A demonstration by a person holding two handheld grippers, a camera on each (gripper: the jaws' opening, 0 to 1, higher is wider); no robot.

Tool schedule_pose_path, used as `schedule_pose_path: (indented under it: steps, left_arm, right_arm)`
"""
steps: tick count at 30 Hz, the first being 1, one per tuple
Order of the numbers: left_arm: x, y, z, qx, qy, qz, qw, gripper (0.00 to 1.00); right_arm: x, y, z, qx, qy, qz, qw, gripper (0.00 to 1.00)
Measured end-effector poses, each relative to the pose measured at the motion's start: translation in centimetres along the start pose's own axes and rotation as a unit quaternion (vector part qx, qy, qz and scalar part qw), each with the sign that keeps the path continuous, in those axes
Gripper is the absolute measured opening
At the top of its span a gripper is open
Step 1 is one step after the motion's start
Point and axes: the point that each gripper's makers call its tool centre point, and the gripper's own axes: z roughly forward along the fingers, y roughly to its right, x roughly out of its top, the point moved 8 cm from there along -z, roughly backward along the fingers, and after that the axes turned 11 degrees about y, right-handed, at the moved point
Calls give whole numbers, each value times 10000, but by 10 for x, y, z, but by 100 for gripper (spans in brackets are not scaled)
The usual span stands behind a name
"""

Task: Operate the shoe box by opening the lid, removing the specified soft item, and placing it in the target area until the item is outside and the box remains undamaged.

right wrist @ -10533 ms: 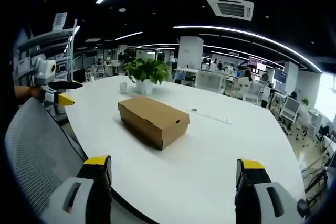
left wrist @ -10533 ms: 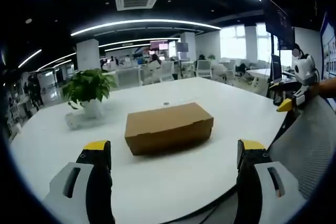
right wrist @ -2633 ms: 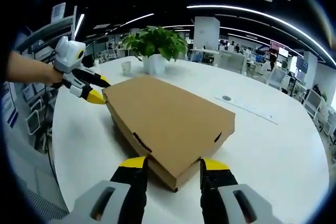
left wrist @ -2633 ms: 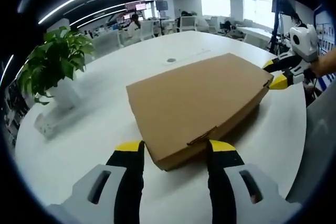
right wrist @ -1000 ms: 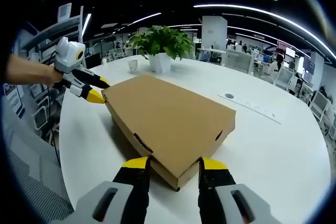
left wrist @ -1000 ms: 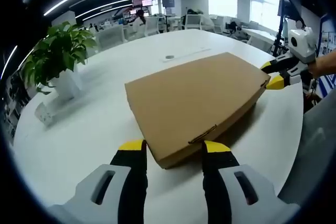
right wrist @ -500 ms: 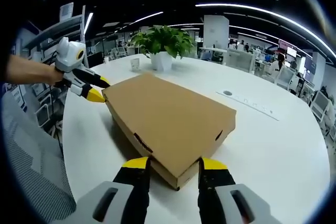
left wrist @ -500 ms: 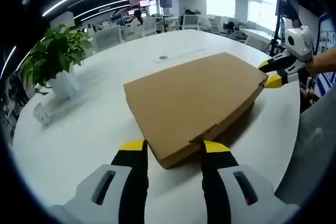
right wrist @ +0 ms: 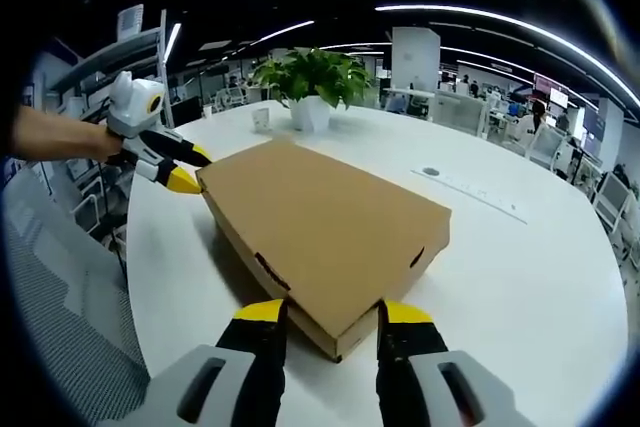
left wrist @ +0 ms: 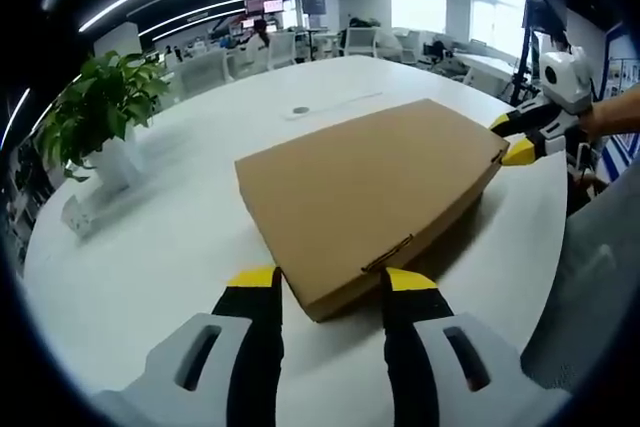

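Note:
A shut brown cardboard shoe box (left wrist: 370, 182) lies on the white round table (left wrist: 180, 237). In the left gripper view, my left gripper (left wrist: 330, 282) has its yellow-tipped jaws closed in against the two sides of the box's near corner. In the right gripper view, the same box (right wrist: 320, 222) has its other end corner pinched between the jaws of my right gripper (right wrist: 327, 312). Each gripper is also seen from the other: the left gripper (right wrist: 185, 169) at the far left corner, the right gripper (left wrist: 510, 139) at the far right corner. The lid is down and the contents are hidden.
A potted green plant (left wrist: 100, 107) stands on the table beyond the box, and the same plant (right wrist: 310, 77) sits behind it in the right gripper view. A grey mesh chair back (right wrist: 60, 317) is at the table's edge. Bare table (right wrist: 520, 277) stretches past the box.
Long ago both grippers were wide open and well back from the box; they have since closed in on its opposite corners. Over the last second only the views shifted slightly.

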Motion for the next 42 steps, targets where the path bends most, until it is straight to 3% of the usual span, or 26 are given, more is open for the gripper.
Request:
schedule_pose_path:
  steps: [15, 42]
  left_arm:
    - [-4, 14, -4, -21, -20, 25, 10000, 36]
    - [-4, 12, -8, -73, -61, 88, 9999, 35]
  right_arm:
    - [-7, -1, -14, -19, 23, 20, 10000, 31]
    - [-6, -9, -11, -124, 44, 90, 9999, 32]
